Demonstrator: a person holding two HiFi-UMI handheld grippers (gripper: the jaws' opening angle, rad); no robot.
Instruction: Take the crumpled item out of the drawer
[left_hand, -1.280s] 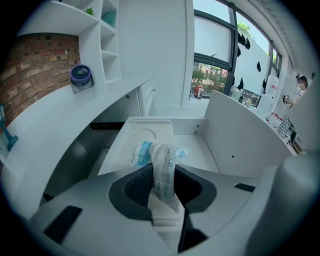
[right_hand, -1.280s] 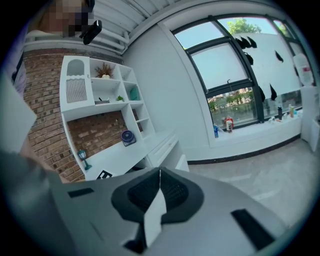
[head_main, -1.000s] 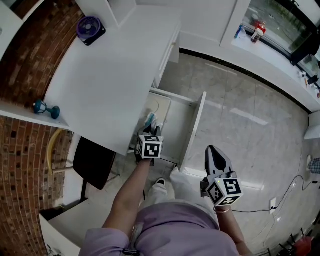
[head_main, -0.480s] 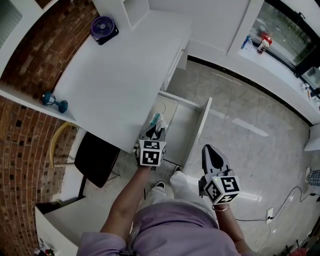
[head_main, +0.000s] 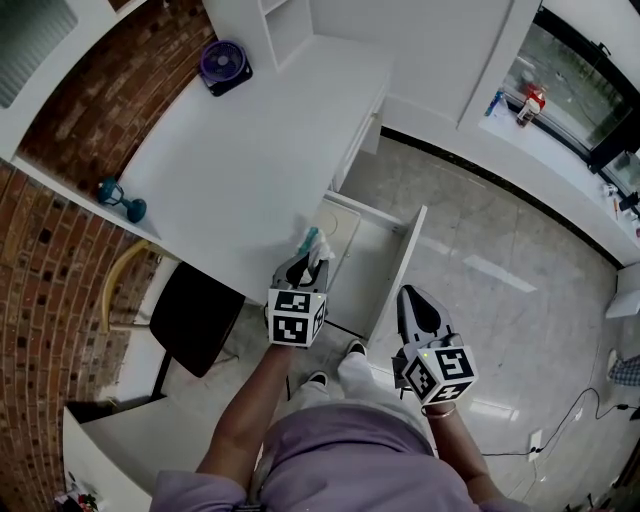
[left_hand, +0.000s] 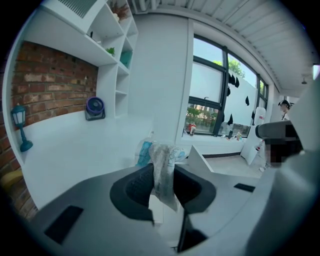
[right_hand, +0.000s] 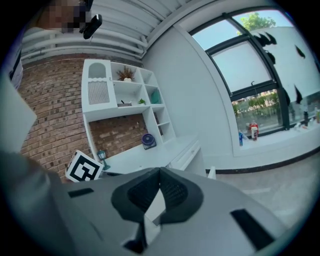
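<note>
As the left tool (left_hand: 162, 185) is clenched on the crumpled item (left_hand: 161, 165), the item hangs above the open drawer (head_main: 398, 270) near the tabletop (head_main: 240, 170) edge, while the right tool (right_hand: 159, 187), closed and empty, waits aside.

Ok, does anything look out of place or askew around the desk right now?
Nothing is spilled or damaged. The drawer stands pulled out from the desk, as the job requires. The crumpled item is pinched in the left gripper, with a loose end hanging past the jaws.
</note>
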